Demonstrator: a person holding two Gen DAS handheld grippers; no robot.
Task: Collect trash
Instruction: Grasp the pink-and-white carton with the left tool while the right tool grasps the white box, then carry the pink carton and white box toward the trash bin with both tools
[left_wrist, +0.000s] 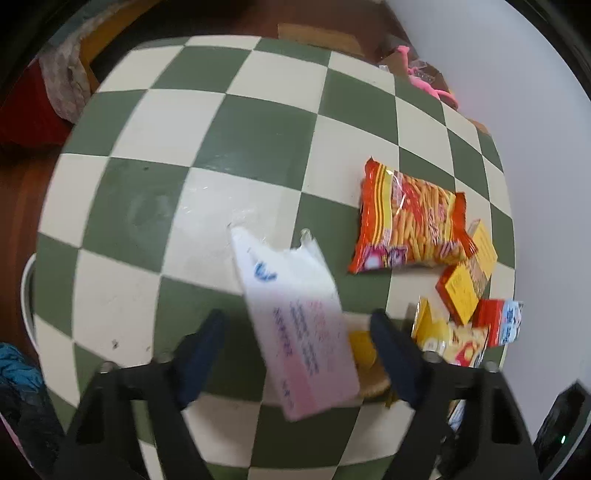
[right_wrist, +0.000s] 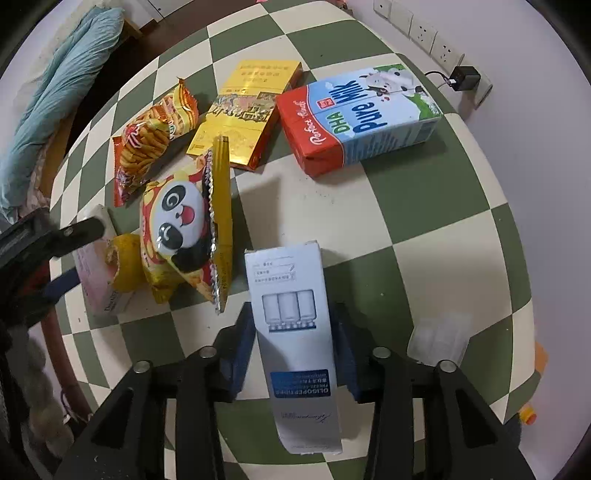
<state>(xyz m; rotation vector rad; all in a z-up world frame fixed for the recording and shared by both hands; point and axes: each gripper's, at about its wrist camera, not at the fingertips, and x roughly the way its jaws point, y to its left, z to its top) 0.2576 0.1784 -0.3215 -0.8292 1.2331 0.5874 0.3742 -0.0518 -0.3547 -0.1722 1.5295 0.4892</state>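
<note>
My left gripper (left_wrist: 297, 325) is open, its fingers on either side of a white and pink packet (left_wrist: 299, 325) lying on the checkered table (left_wrist: 177, 122); the packet touches neither finger that I can see. This gripper also shows in the right wrist view (right_wrist: 79, 251), over the same packet (right_wrist: 98, 280). My right gripper (right_wrist: 293, 325) is shut on a white and blue box (right_wrist: 295, 332). An orange snack bag (left_wrist: 410, 218), a panda snack bag (right_wrist: 184, 229), a yellow peel (right_wrist: 123, 262), a gold box (right_wrist: 243, 114) and a milk carton (right_wrist: 362, 118) lie on the table.
A clear plastic blister (right_wrist: 439, 338) lies right of the right gripper. Wall sockets with a charger (right_wrist: 463, 77) are behind the table. A blue cloth (right_wrist: 62, 85) lies on furniture at the left. The table edge (left_wrist: 508, 229) runs close to the wall.
</note>
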